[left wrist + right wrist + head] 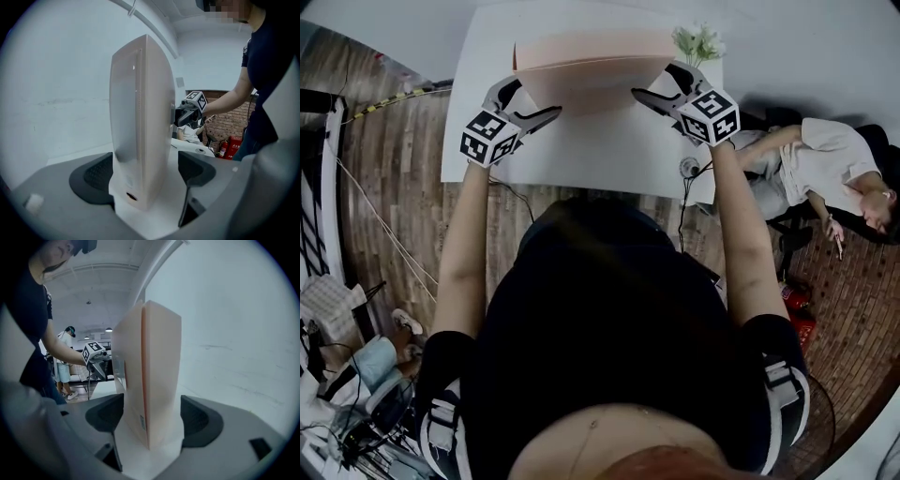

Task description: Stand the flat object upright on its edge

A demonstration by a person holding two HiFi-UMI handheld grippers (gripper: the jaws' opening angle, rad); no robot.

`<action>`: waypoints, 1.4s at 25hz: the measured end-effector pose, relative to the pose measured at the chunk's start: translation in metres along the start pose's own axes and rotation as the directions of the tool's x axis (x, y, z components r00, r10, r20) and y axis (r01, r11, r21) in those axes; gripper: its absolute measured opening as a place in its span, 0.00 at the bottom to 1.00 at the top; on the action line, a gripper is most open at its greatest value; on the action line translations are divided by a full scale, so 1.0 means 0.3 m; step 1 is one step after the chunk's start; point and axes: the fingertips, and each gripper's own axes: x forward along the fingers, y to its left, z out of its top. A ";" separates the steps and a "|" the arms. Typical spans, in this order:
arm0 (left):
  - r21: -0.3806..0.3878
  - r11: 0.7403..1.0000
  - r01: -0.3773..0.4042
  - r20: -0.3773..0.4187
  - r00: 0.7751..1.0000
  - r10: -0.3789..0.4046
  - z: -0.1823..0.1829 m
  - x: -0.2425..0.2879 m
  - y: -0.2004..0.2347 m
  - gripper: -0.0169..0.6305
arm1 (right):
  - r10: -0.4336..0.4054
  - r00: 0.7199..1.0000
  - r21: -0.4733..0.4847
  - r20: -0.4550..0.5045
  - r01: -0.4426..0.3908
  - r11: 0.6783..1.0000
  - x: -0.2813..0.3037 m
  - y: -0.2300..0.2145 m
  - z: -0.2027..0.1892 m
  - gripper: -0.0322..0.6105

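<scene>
A flat pale-pink box (pixel 591 61) stands upright on its long edge at the far part of the white table (pixel 581 150). My left gripper (pixel 530 101) is open around the box's left end, and my right gripper (pixel 664 84) is open around its right end. In the left gripper view the box's end (pixel 140 122) rises between the dark pads (pixel 96 176), with a clear gap at the right pad. In the right gripper view the box (pixel 154 376) stands between the spread pads (pixel 199 420), which do not press on it. Each gripper shows in the other's view beyond the box.
A small white-flowered plant (pixel 698 42) stands at the table's far right corner, close to my right gripper. A round cable port (pixel 690 168) sits near the table's right front edge. A seated person (pixel 834 169) is on the right, beyond the table. Cables run over the wooden floor.
</scene>
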 end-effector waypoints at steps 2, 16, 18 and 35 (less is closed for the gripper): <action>0.027 1.000 -0.008 0.004 1.000 0.008 0.037 -0.016 0.001 0.68 | 0.011 1.000 -0.026 0.026 -0.011 1.000 -0.021 -0.004 0.042 0.58; 0.167 0.980 -0.106 0.168 0.983 0.077 0.365 -0.151 0.001 0.68 | 0.011 0.977 -0.186 0.211 0.029 0.982 -0.189 -0.014 0.331 0.58; 0.201 0.971 -0.132 0.211 0.973 0.089 0.434 -0.177 -0.007 0.68 | 0.011 0.970 -0.210 0.243 0.041 0.977 -0.209 -0.004 0.379 0.58; 0.361 0.932 -0.011 0.258 0.962 -0.088 0.662 -0.204 -0.202 0.05 | 0.196 0.938 -0.435 0.284 -0.056 0.899 -0.229 0.217 0.617 0.07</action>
